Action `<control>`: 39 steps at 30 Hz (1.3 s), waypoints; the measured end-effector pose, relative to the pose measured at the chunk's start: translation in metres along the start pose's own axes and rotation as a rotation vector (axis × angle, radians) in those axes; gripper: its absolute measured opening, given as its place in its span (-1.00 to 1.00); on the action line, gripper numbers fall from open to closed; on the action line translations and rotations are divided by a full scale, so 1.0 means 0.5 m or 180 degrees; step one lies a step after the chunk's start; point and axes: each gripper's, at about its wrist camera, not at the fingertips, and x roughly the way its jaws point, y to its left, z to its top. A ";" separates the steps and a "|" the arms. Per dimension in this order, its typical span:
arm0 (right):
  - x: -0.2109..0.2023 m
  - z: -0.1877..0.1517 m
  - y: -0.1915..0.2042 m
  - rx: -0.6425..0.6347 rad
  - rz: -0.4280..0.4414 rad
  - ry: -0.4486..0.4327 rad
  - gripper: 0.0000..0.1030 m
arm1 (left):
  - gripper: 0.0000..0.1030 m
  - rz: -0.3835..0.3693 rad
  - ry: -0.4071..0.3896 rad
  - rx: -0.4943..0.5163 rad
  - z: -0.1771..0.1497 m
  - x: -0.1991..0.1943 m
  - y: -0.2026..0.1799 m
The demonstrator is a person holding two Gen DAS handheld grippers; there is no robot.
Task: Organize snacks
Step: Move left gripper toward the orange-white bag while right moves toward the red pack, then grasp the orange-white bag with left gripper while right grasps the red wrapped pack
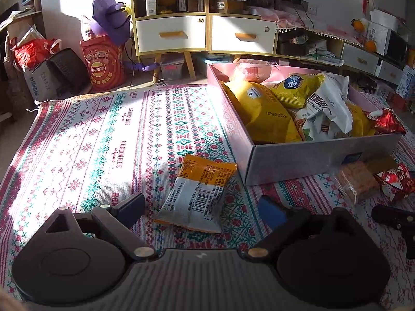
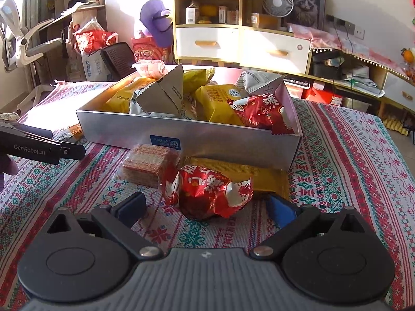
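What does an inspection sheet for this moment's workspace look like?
Surface: patterned woven cloth, sunlit at left.
Job's things: open box full of snack packs; orange-and-white packet, red foil snack and wafer pack lie outside it.
Clutter: nothing seen on the cloth.
Grippers: left gripper and right gripper open, each around a snack.
Cables: cords hang by the shelf unit.
Surroundings: bags, fan.
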 end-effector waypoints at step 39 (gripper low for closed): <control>-0.021 0.037 -0.032 0.0366 0.0136 0.0201 -0.04 | -0.18 0.0015 0.0601 -0.0581 0.039 -0.044 -0.001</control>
